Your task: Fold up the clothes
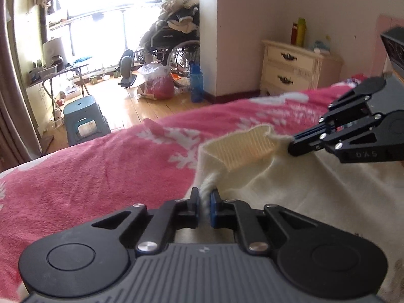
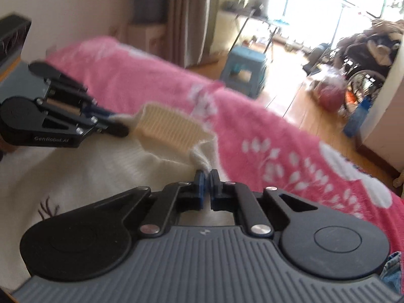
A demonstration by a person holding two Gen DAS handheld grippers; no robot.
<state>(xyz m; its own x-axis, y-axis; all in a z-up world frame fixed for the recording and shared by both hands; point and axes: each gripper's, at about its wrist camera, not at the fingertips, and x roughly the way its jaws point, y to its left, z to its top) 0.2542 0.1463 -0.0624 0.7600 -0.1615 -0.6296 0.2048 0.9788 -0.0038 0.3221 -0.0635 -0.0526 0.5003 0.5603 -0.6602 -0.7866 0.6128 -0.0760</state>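
A: Sweater (image 1: 303, 189)?
B: Cream knit, soft, ribbed yellowish collar (image 1: 242, 144), lying on the fuzzy pink bed blanket (image 1: 101, 171).
A: Fingers?
B: Left gripper (image 1: 205, 199) pinches one collar corner, right gripper (image 2: 206, 176) pinches the other. Blue plastic stool (image 1: 83, 118) beyond.

Close, low, facing views over bed (image 1: 101, 156)

**Hidden, cropped and blurred regions**

The cream knitted sweater (image 1: 315, 189) runs off the right and lower edges behind the grey ribbed gripper housing (image 1: 202, 272). The right wrist view is motion-blurred; the small dark motif (image 2: 46, 210) on the knit is unreadable.
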